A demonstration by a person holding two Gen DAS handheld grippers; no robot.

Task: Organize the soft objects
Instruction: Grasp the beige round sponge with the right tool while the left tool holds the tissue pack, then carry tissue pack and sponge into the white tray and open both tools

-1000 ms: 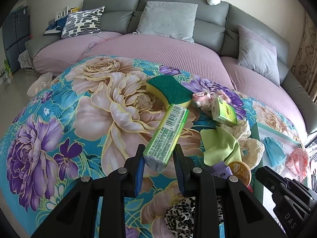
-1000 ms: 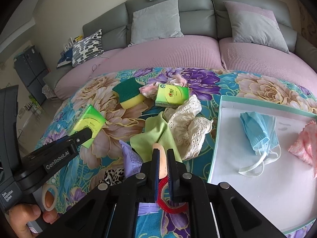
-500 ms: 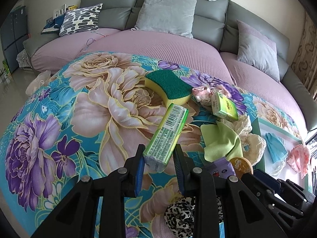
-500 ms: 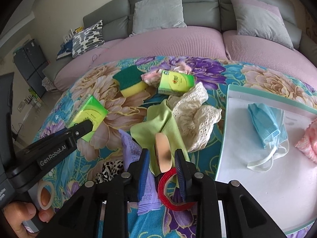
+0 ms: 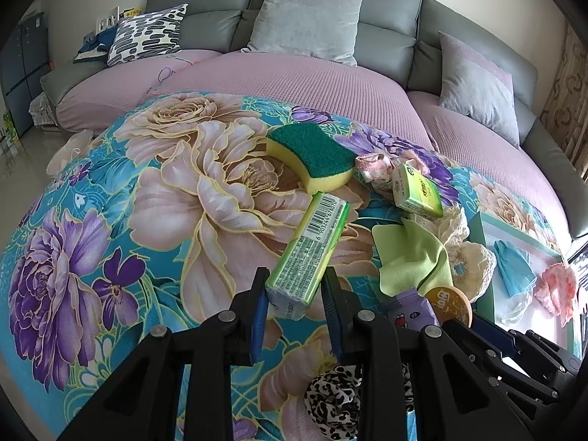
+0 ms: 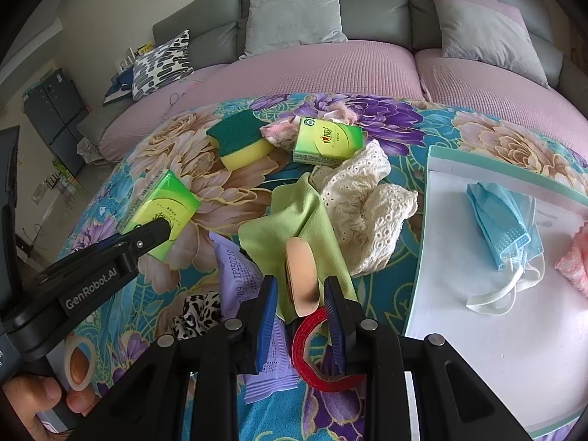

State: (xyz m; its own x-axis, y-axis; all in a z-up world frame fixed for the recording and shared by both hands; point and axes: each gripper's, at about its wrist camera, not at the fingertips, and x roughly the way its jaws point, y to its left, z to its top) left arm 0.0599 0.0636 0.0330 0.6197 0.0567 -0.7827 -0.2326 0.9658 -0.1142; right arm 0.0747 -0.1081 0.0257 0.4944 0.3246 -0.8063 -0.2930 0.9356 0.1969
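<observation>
Flowered cloth (image 5: 110, 220) covers the counter in front of a grey sofa (image 5: 312, 84) with mauve seat covers, and our soft things lie scattered over it. We have the round peach puff (image 6: 301, 275) standing on its edge between the fingers of the right gripper (image 6: 299, 283); those fingers have just been opening and now stand apart, with a small gap showing on each side of the puff. Under it lies a light green cloth (image 6: 294, 220), and touching that cloth on the right is a crumpled cream lace piece (image 6: 367, 202). Just below the fingers we see a red tape ring (image 6: 312, 349), with a purple packet (image 6: 235, 275) and a leopard-print scrunchie (image 6: 198, 312) to the left of it. On the right sits a white tray (image 6: 477, 312) with a teal rim, holding a blue face mask (image 6: 499, 220) and a pink fluffy piece (image 6: 573, 257) at the edge of view. Our left gripper (image 5: 294, 275) has its fingers clamped on one end of a green tissue pack (image 5: 312, 242), which is held clear of the cloth. Farther back lie a yellow and green sponge (image 6: 239, 139), a second green tissue pack (image 6: 327, 141) and a pink bundle (image 6: 279, 130) between the two. At the lower left a hand (image 6: 33, 404) grips the left tool, beside a pale tape roll (image 6: 79, 364).
</observation>
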